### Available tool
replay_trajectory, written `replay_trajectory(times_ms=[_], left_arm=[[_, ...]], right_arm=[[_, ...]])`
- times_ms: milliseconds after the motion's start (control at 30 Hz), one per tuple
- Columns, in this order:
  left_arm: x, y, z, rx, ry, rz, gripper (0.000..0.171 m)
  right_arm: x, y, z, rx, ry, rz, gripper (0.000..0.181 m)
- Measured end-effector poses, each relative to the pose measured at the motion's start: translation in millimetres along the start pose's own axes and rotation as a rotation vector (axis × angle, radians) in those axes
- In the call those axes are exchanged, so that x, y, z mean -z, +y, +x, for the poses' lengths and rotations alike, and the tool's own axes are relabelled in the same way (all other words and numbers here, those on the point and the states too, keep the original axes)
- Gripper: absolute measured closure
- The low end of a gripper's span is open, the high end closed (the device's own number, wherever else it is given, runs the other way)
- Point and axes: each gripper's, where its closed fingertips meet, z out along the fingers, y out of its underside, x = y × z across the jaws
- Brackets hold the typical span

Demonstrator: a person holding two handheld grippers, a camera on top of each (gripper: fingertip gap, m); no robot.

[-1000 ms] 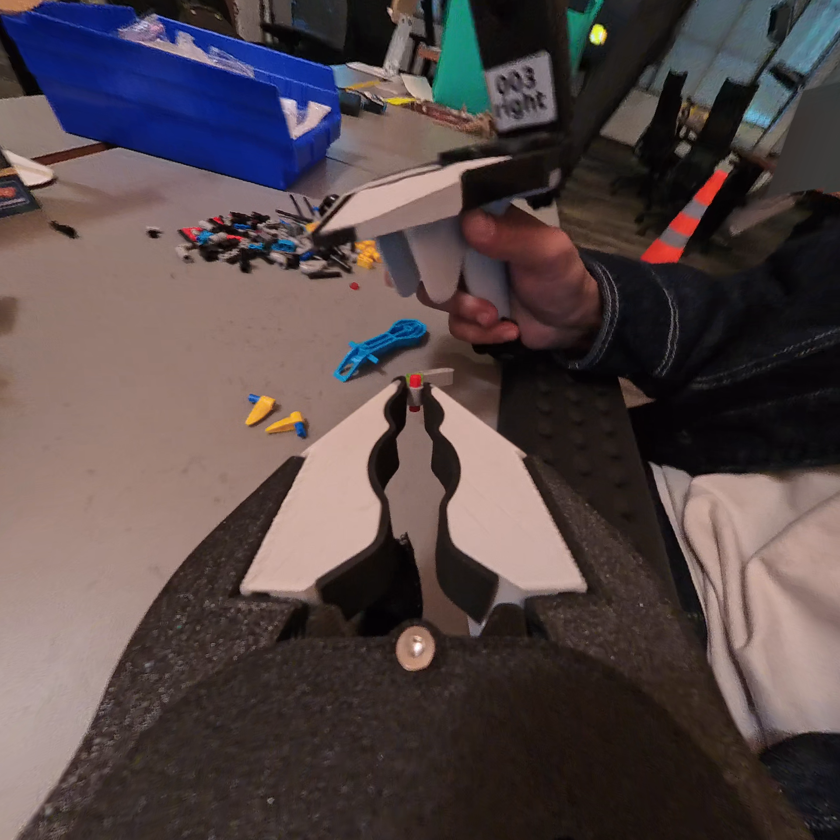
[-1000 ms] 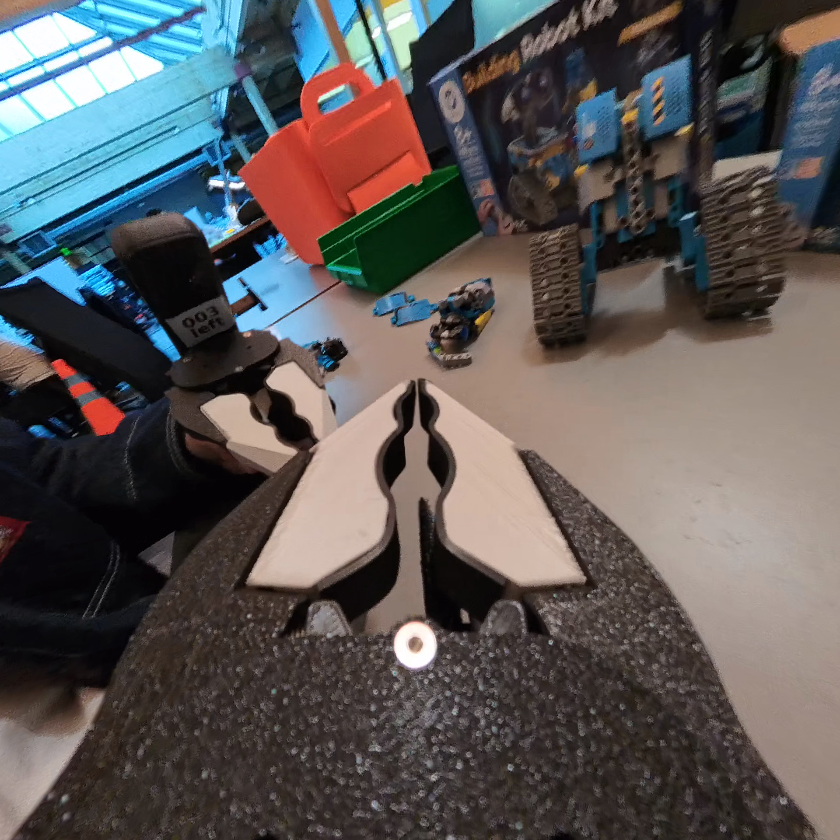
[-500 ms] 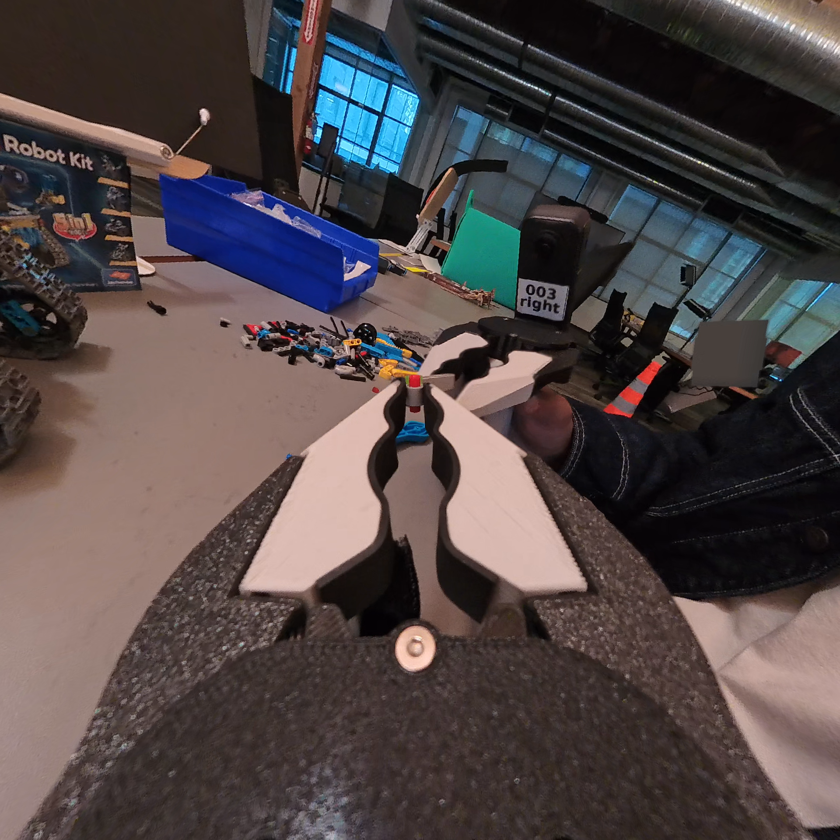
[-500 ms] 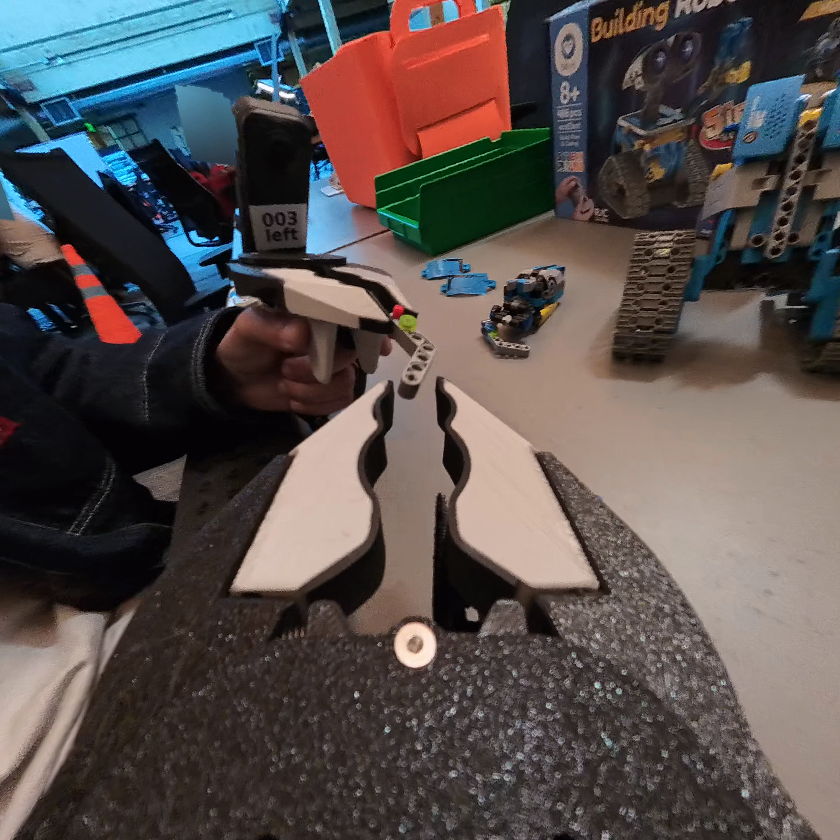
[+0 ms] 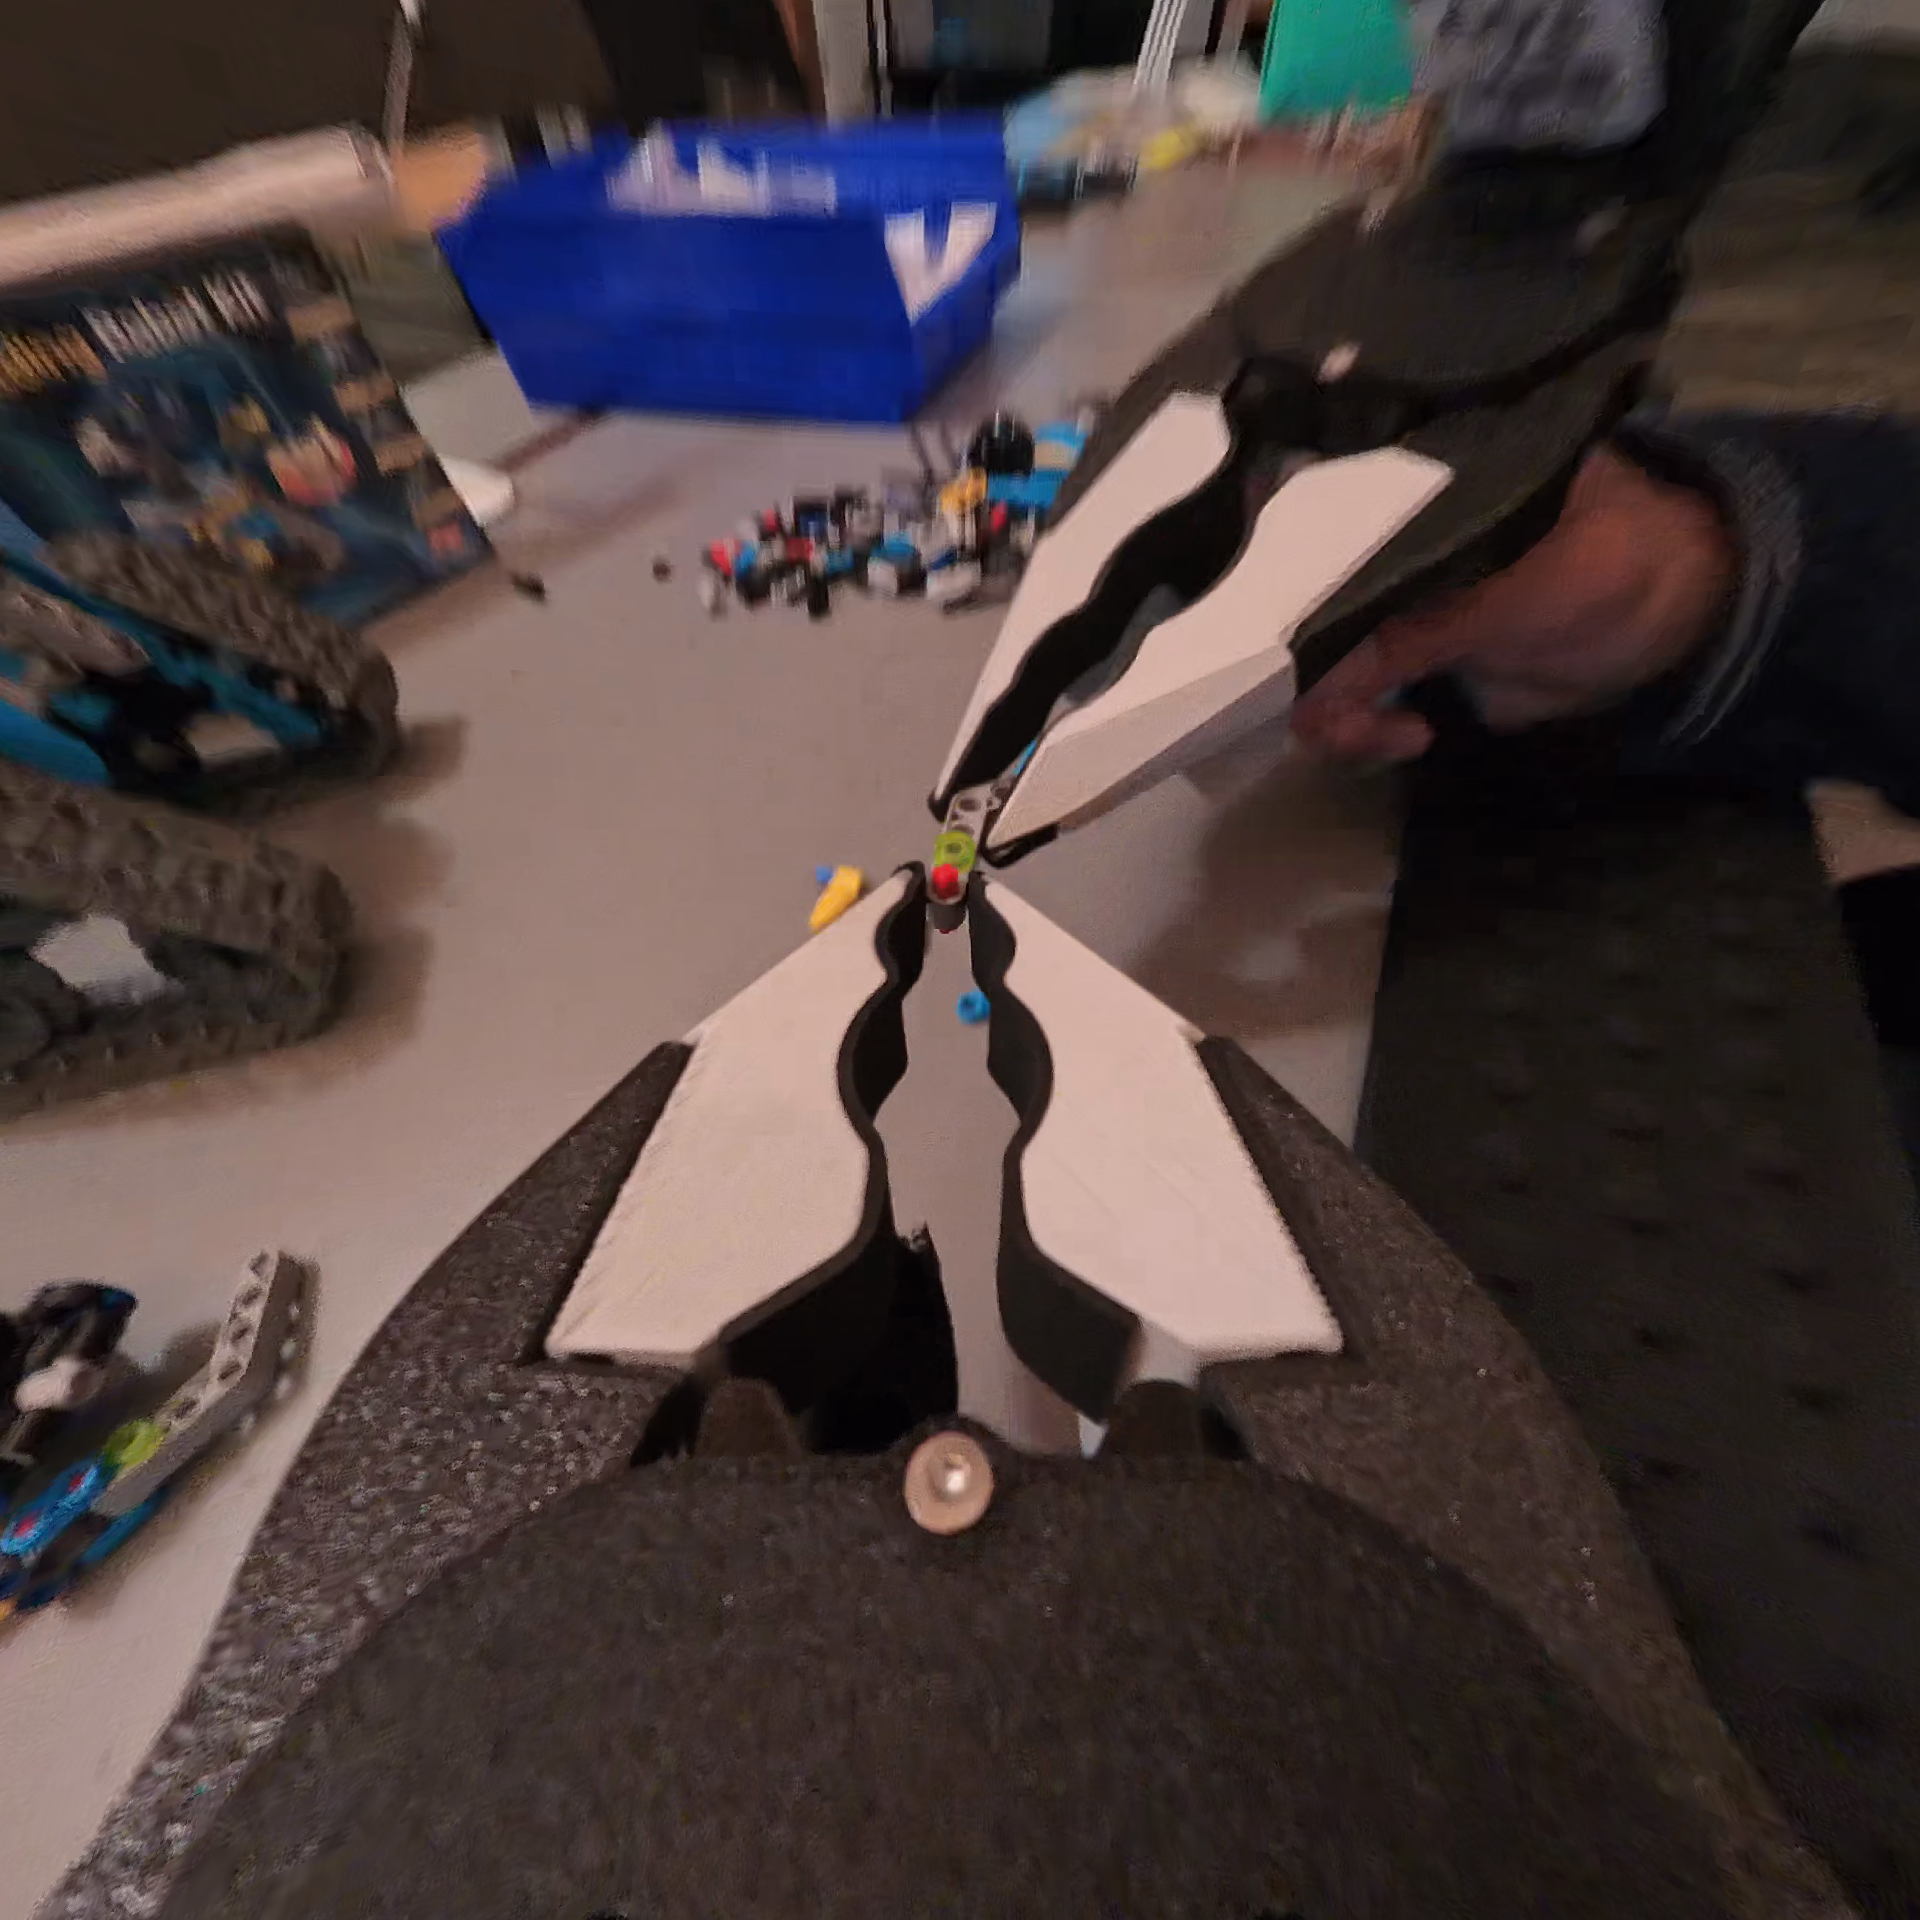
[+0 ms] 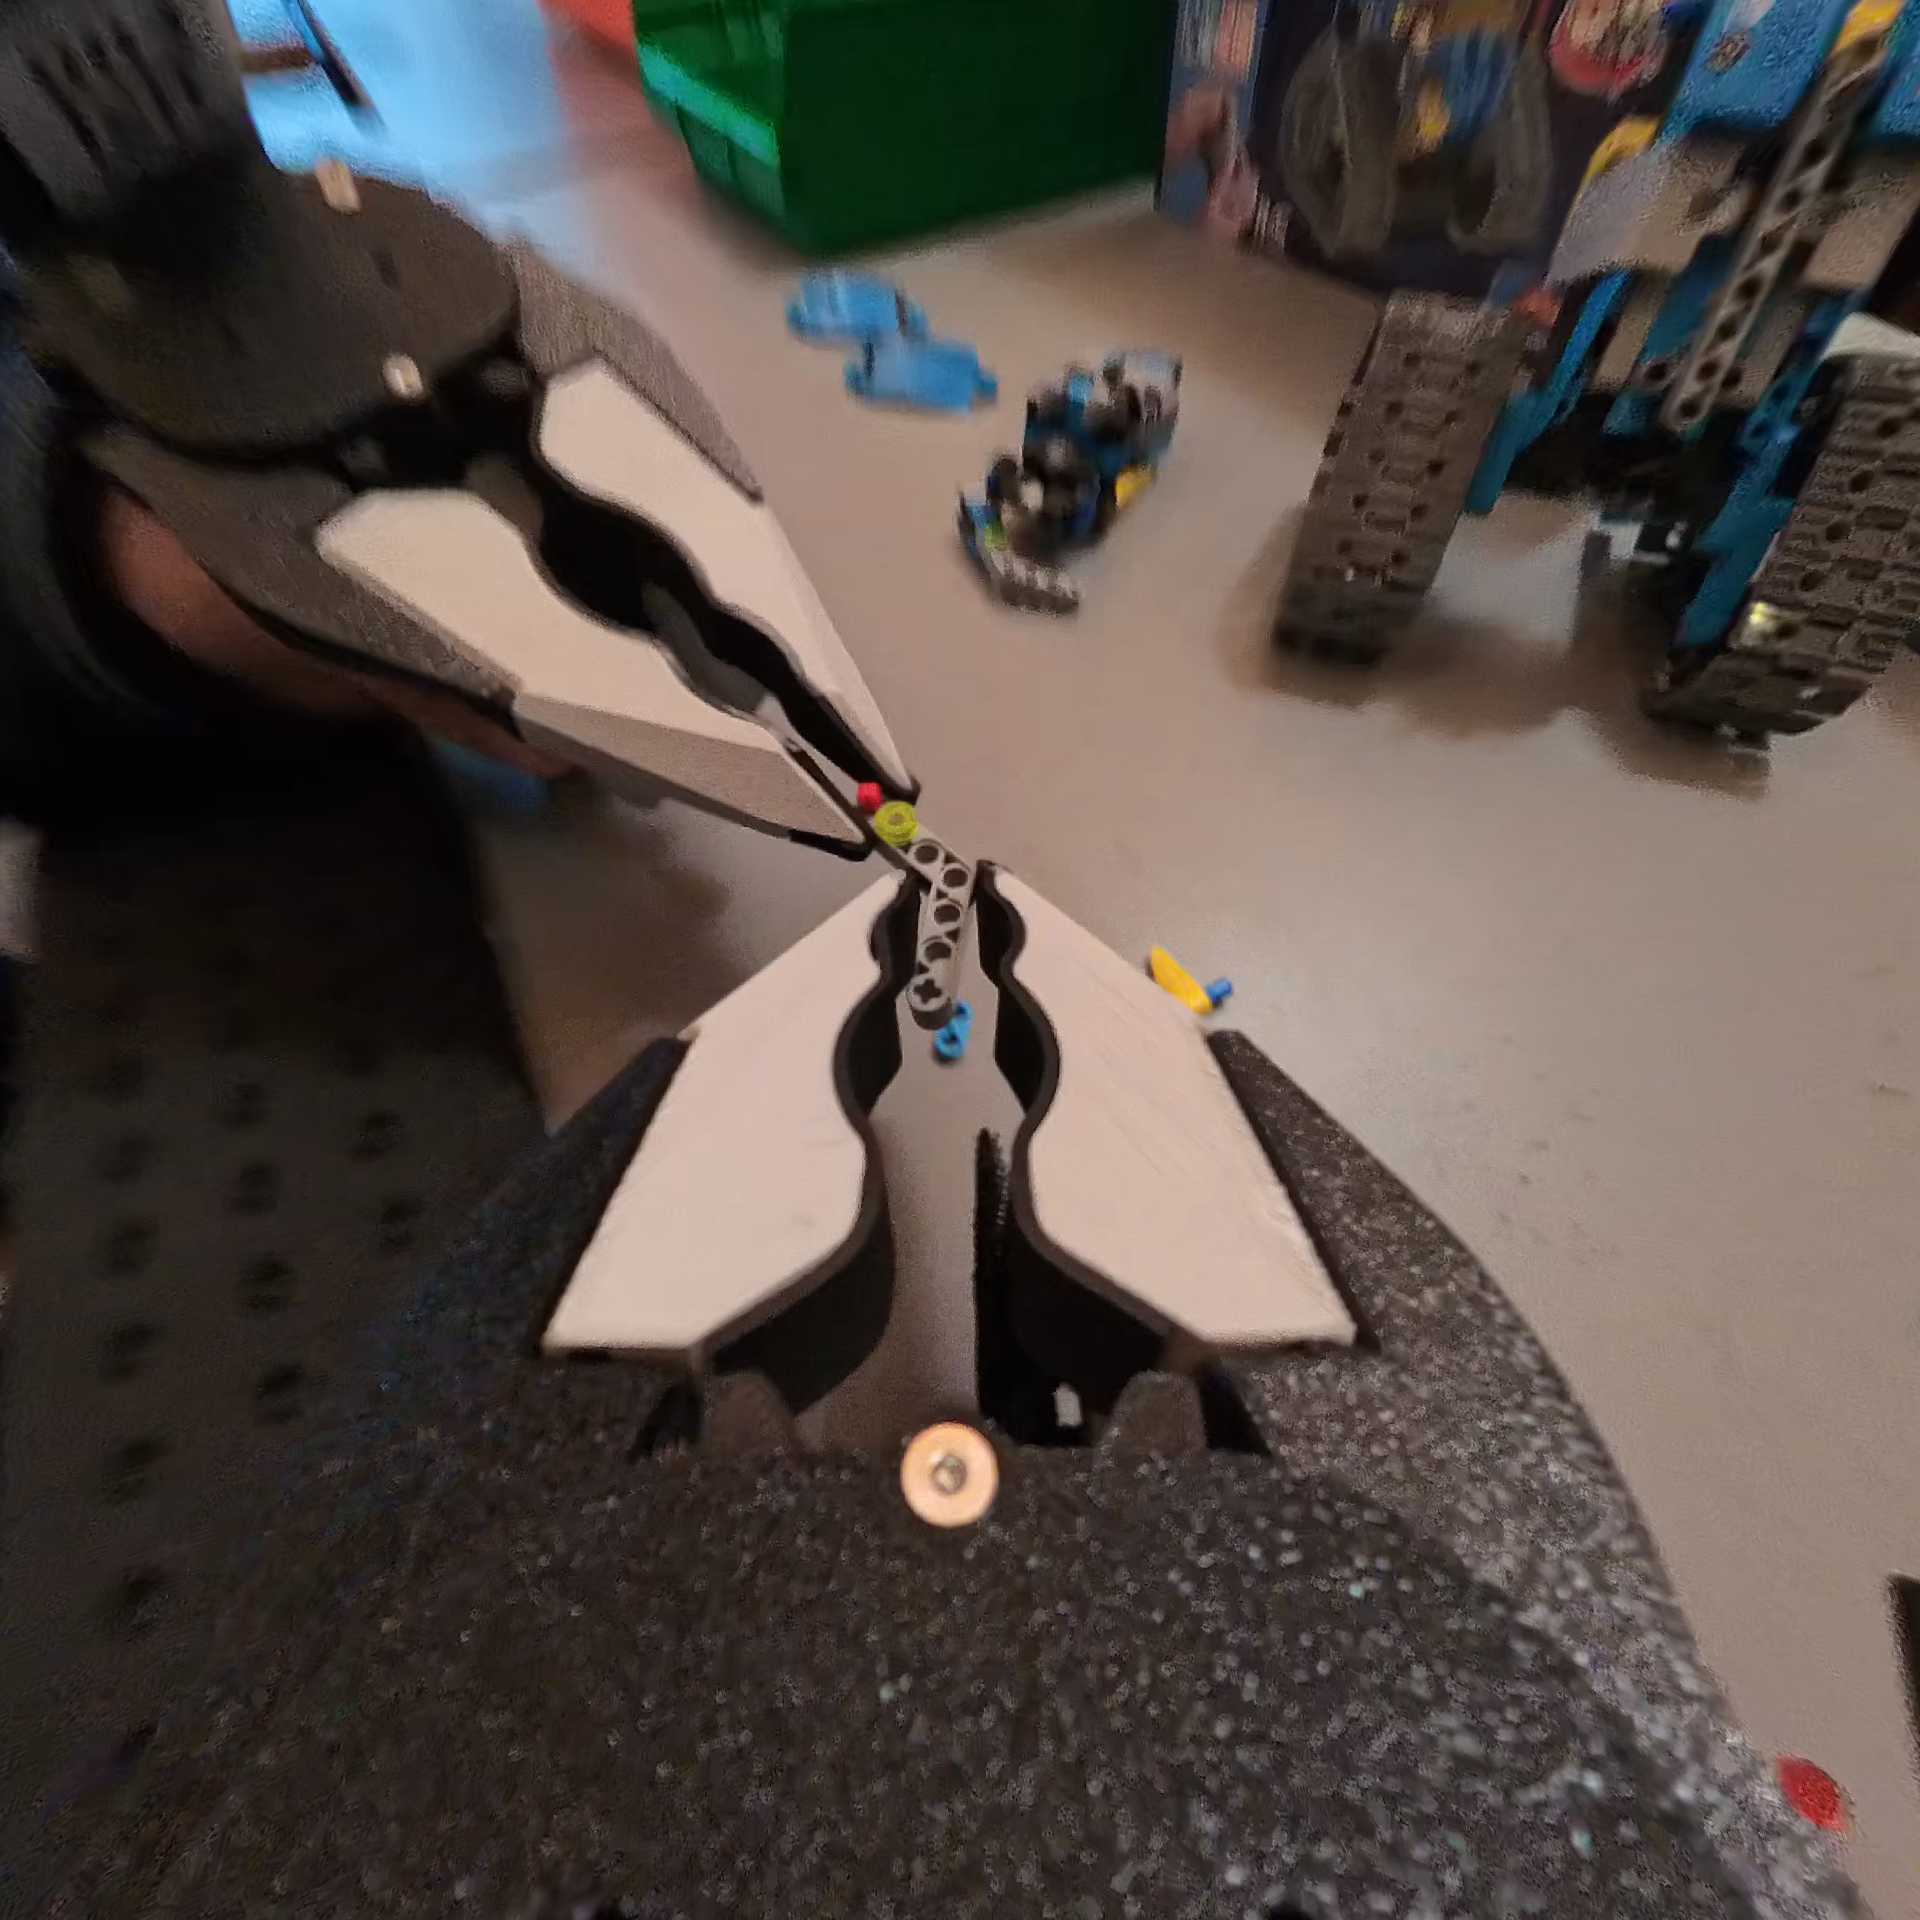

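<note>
A short grey holed beam (image 6: 940, 930) with a lime round piece (image 6: 895, 822) and a red pin (image 6: 869, 797) at one end is held above the grey table (image 6: 1455, 1039) by both grippers. My left gripper (image 5: 945, 896) is shut on the end with the red pin (image 5: 944, 881) and lime piece (image 5: 953, 850). It also shows in the right wrist view (image 6: 878, 816), coming in from the upper left. My right gripper (image 6: 940, 883) is shut on the beam's other end. It enters the left wrist view (image 5: 977, 816) from the upper right, tips meeting my left gripper's.
A blue bin (image 5: 727, 301), a pile of loose pieces (image 5: 883, 551), a printed box (image 5: 208, 436) and a tracked robot (image 5: 177, 727) stand beyond. A yellow piece (image 5: 836, 888) and a small blue piece (image 5: 971, 1006) lie below. A green bin (image 6: 904, 114), small blue vehicle (image 6: 1070, 488), black mat (image 5: 1610, 1143). The tips of both grippers are at nearly the same place.
The two grippers have come tip to tip. My right gripper, open half a second ago, has closed on the free end of the beam that my left gripper holds. Both views are blurred.
</note>
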Motion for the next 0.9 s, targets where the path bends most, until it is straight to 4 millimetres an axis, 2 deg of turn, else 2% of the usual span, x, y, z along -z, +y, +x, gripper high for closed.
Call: replay_trajectory(times_ms=[100,133,367,433,500,600,700,900], left_arm=[[-9,34,4,0.015,0.04,-0.199,0.165],[-9,41,7,-0.007,0.052,-0.239,0.165],[0,61,22,-0.04,0.159,-0.331,0.165],[2,62,23,-0.033,0.171,-0.337,0.165],[2,62,23,-0.028,0.178,-0.338,0.166],[2,63,26,-0.047,0.184,-0.338,0.165],[1,63,27,-0.051,0.189,-0.339,0.165],[0,63,27,-0.061,0.188,-0.341,0.165]], right_arm=[[-16,34,-5,0.077,-0.003,-0.198,0.173],[-17,39,-8,0.074,-0.024,-0.227,0.173],[-21,48,-29,0.19,-0.089,-0.289,0.172],[-22,48,-32,0.236,-0.089,-0.287,0.169],[-21,41,-37,0.255,-0.108,-0.249,0.159],[-20,33,-41,0.219,-0.151,-0.208,0.165],[-25,43,-43,0.18,-0.204,-0.264,0.17],[-25,46,-43,0.176,-0.221,-0.316,0.177]])
